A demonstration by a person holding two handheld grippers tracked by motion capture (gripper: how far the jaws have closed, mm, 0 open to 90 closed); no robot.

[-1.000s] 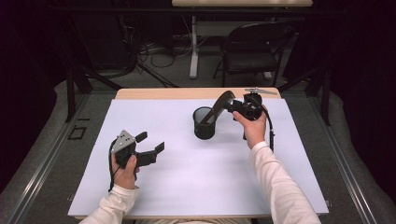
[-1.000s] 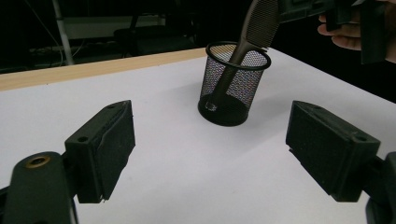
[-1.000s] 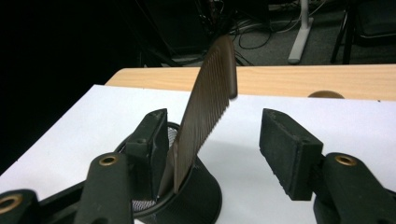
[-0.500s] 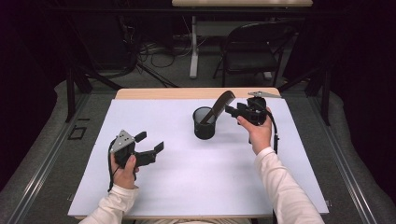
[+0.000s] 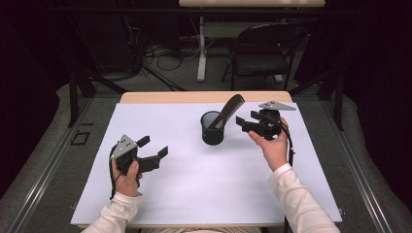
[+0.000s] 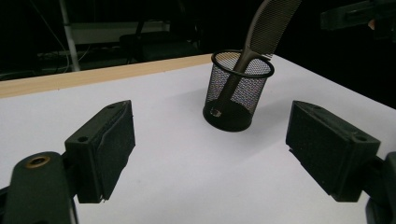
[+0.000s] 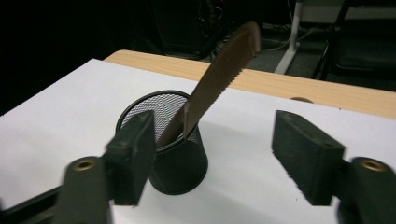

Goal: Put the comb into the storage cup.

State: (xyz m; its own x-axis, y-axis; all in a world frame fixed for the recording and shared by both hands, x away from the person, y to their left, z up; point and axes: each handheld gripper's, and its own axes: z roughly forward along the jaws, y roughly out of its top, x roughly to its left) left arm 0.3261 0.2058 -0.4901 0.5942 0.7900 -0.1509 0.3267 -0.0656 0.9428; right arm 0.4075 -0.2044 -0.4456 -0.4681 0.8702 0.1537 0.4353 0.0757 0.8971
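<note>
Now my right gripper (image 5: 248, 122) hangs with jaws released just beside the mesh cup (image 5: 213, 128), where the comb (image 5: 227, 109) leans. I should back off level, clear of its tip. My left gripper (image 5: 154, 149) rests released, well apart.

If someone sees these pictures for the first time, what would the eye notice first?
Probably the black mesh cup near the middle of the white table, with a dark comb standing in it and leaning toward the right gripper. That gripper is open just beside the cup, and holds nothing. The left gripper, also open, is at the near left, apart from the cup.
</note>
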